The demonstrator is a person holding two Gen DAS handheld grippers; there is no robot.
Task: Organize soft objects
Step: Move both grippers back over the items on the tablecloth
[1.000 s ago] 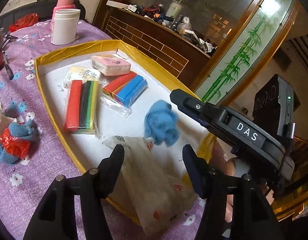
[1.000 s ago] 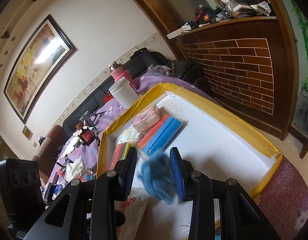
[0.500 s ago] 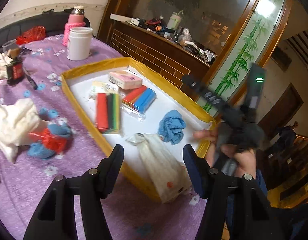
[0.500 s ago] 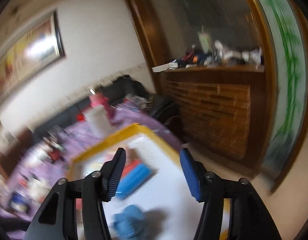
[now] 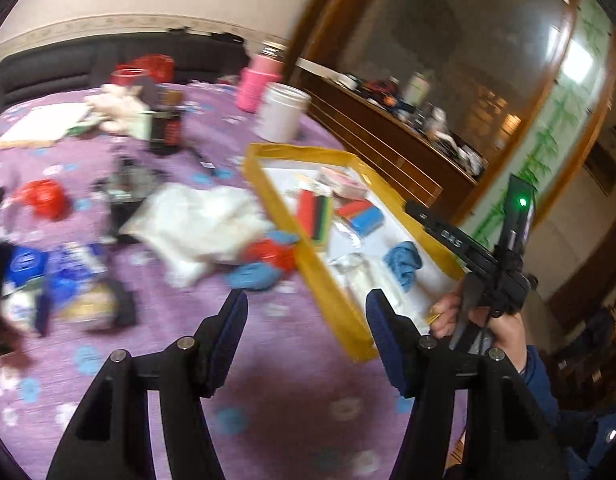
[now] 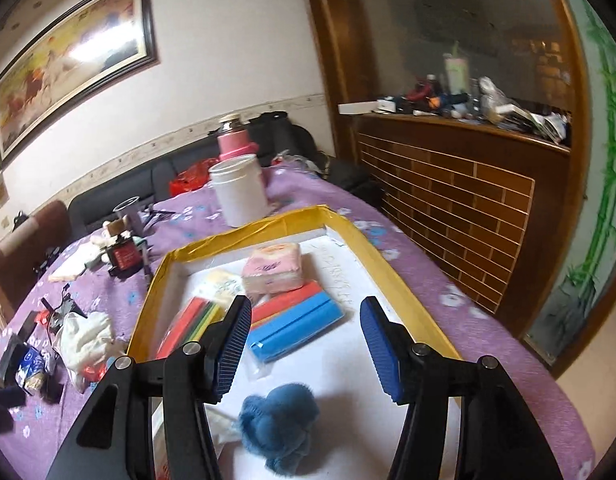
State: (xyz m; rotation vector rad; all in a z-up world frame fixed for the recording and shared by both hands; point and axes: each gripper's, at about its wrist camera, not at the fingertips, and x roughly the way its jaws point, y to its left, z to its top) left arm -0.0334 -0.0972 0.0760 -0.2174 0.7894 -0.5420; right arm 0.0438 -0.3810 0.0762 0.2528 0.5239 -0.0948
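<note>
Your right hand-held gripper (image 6: 306,344) has just been opening and now stands with its blue pads apart and nothing between them; the fuzzy blue soft cloth ball (image 6: 279,428) lies free on the white floor of the yellow-rimmed shallow tray (image 6: 392,268), just below the fingertips. Your left hand-held gripper (image 5: 306,334) is also parted and empty, hanging over the purple flowered cloth of the worktop (image 5: 268,408), outside the tray's near wall.

Judging by the layout, the step in hand is fetching the next soft piece. The nearest candidates sit beside the tray's left wall: a crumpled white cloth (image 5: 200,228), a small blue fuzzy piece (image 5: 254,276) and a red crinkled piece (image 5: 270,252), bunched so close they seem to touch.

Aim the left jaws at one piece only, coming down from above so the pads straddle its bulk instead of skimming the top. Soft stuff squashes, so close fully before lifting, and lift straight to shed neighbours that cling. Carry it high over the yellow wall, and keep the right hand-held gripper clear of the drop spot.
</note>
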